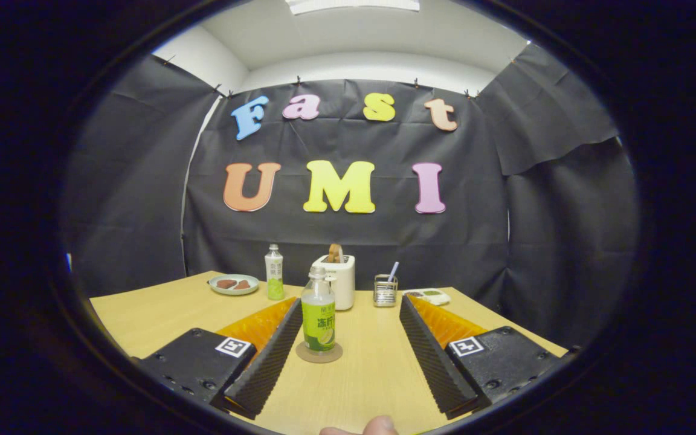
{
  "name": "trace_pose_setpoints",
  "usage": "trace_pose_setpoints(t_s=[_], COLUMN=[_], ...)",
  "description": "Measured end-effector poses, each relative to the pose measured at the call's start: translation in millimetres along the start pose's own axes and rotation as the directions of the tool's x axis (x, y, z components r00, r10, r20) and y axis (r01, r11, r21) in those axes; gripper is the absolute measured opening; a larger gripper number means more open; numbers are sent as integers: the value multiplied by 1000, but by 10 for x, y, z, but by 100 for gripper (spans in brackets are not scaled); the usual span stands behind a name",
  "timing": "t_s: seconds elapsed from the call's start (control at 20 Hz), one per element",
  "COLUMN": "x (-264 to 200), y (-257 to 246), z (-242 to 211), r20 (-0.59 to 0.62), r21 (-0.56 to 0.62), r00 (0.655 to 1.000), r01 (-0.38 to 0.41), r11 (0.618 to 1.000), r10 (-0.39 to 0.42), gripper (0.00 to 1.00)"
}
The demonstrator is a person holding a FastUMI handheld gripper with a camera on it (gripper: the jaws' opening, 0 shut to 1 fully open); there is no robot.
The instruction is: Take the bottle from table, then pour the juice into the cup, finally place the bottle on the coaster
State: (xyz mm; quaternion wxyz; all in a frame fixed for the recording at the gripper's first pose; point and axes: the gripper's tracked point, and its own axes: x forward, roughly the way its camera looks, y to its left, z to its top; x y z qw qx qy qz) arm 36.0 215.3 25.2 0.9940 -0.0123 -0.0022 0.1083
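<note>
While jaws stand spread | clear plastic bottle point(318, 314) upright on round coaster point(319, 353) | wooden table point(161, 314)

The bottle point(318, 315) covers most of the coaster point(319, 352) it stands on, leaving a thin ring, and it hides the lower left of the white toaster point(338, 280) behind it. The slice in the toaster's slot shows its top alone. Left of the toaster, the dark pieces on the plate point(234, 284) are too small to name; right of it, so is the flat tray point(427, 296) past the wire holder point(385, 290). The claw point(347, 314) gapes wide, rear ends cut off, as is a fingertip point(378, 426) behind the bottle
</note>
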Motion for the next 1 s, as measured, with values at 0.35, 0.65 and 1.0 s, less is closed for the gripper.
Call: trace_pose_setpoints(t_s=[0.35,0.65,1.0], x=[-227,-411,-440], y=[55,444,525], z=[-42,-479,-492], r20=[37,-5,20], r21=[29,52,64], r00=[999,1000,1000], r01=[9,-30,-14], r11=[1000,998,998], r10=[-10,30,13], gripper=[100,100,100])
